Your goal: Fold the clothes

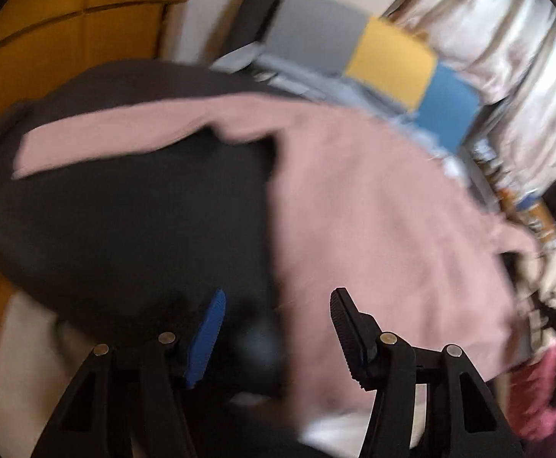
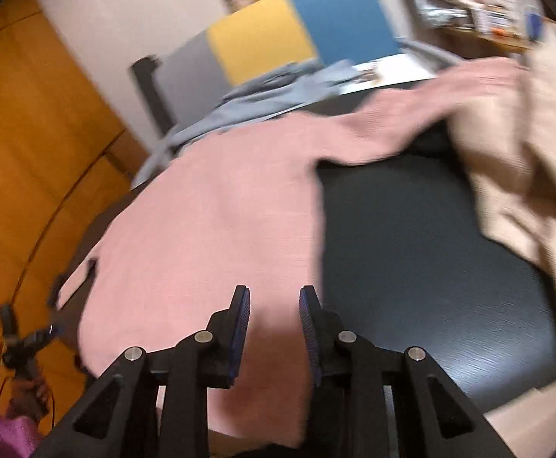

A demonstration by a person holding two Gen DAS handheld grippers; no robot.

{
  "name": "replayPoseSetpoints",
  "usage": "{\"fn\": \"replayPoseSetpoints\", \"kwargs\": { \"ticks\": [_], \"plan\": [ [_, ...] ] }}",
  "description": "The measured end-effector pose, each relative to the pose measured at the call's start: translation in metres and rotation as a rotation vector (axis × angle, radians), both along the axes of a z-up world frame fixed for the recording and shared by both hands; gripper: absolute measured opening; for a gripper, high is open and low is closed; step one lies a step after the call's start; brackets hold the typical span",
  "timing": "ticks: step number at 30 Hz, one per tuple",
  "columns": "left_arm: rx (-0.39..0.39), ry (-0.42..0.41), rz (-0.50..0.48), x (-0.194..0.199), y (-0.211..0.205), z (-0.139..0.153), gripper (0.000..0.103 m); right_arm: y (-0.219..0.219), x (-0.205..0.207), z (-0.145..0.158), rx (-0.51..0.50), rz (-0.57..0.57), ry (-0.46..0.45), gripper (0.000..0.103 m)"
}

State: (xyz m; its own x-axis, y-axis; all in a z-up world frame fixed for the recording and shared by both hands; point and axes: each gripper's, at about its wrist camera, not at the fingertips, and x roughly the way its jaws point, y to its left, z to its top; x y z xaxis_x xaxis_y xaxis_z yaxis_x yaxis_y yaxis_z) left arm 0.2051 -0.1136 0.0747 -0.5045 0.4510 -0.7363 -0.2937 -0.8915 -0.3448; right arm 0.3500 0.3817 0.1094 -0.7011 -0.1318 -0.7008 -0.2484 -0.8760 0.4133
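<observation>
A pink garment (image 1: pixel 385 206) lies spread on a black table (image 1: pixel 133 229), one sleeve stretched out to the left. My left gripper (image 1: pixel 278 299) is open and empty, just above the garment's near left edge. In the right wrist view the same pink garment (image 2: pixel 209 221) covers the left part of the black table (image 2: pixel 411 252), its other sleeve reaching to the far right. My right gripper (image 2: pixel 274 297) is open and empty, over the garment's near hem. The left gripper also shows at the far left of the right wrist view (image 2: pixel 26 343). Both views are blurred.
A beige garment (image 2: pixel 526 160) lies at the table's right side. A blue-grey garment (image 2: pixel 255 103) is bunched at the far edge. Behind are grey, yellow and blue panels (image 2: pixel 262 38), an orange wooden door (image 2: pixel 29 152), curtains (image 1: pixel 507 38) and a magenta cloth (image 1: pixel 545 393).
</observation>
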Motion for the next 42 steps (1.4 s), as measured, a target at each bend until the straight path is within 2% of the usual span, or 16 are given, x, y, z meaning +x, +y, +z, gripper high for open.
{"fn": "replayPoseSetpoints", "kwargs": {
  "ticks": [1,4,6,8,9,11,16,18,20,22,24,28,32,34,39,42],
  "plan": [
    [0.022,0.012,-0.031,-0.002,0.013,0.003,0.058,-0.014,-0.016,-0.005,0.005,0.045,-0.01,0.028],
    [0.001,0.054,-0.173,-0.002,0.073,0.002,0.06,-0.056,-0.062,-0.019,0.068,0.161,-0.058,0.028],
    [-0.018,0.065,-0.25,0.0,0.109,-0.006,0.06,-0.083,-0.07,-0.031,0.191,0.228,-0.11,0.028],
    [-0.117,0.067,-0.281,0.001,0.13,-0.017,0.06,-0.099,-0.077,-0.043,0.334,0.254,-0.178,0.028],
    [-0.175,0.061,-0.273,0.001,0.137,-0.026,0.06,-0.102,-0.071,-0.045,0.36,0.261,-0.177,0.028],
    [-0.189,0.059,-0.275,0.004,0.133,-0.033,0.06,-0.107,-0.057,-0.049,0.401,0.275,-0.169,0.028],
    [-0.209,0.106,-0.301,0.021,0.113,-0.032,0.06,-0.078,-0.026,-0.051,0.214,0.216,-0.11,0.029],
    [-0.23,0.114,-0.307,0.012,0.117,-0.029,0.06,-0.063,-0.027,-0.045,0.123,0.197,-0.124,0.028],
    [-0.236,0.132,-0.281,0.004,0.116,-0.022,0.06,-0.049,-0.034,-0.031,0.083,0.16,-0.061,0.028],
    [-0.209,0.145,-0.24,-0.014,0.115,-0.014,0.062,-0.038,-0.048,-0.017,0.101,0.14,0.0,0.028],
    [-0.173,0.146,-0.199,-0.039,0.114,-0.009,0.065,-0.027,-0.076,-0.008,0.149,0.118,0.009,0.029],
    [-0.142,0.088,-0.105,-0.1,0.128,-0.012,0.07,-0.018,-0.135,-0.013,0.238,0.097,-0.048,0.029],
    [-0.19,0.035,-0.041,-0.134,0.141,-0.032,0.07,-0.018,-0.171,-0.038,0.384,0.089,-0.147,0.029],
    [-0.226,0.034,-0.006,-0.137,0.14,-0.043,0.07,-0.015,-0.173,-0.05,0.427,0.075,-0.157,0.03],
    [-0.317,0.103,-0.008,-0.115,0.137,-0.045,0.075,0.01,-0.153,-0.056,0.351,-0.027,-0.135,0.032],
    [-0.291,0.075,-0.012,-0.117,0.131,-0.042,0.076,0.014,-0.153,-0.056,0.337,-0.028,-0.137,0.032]
  ]
}}
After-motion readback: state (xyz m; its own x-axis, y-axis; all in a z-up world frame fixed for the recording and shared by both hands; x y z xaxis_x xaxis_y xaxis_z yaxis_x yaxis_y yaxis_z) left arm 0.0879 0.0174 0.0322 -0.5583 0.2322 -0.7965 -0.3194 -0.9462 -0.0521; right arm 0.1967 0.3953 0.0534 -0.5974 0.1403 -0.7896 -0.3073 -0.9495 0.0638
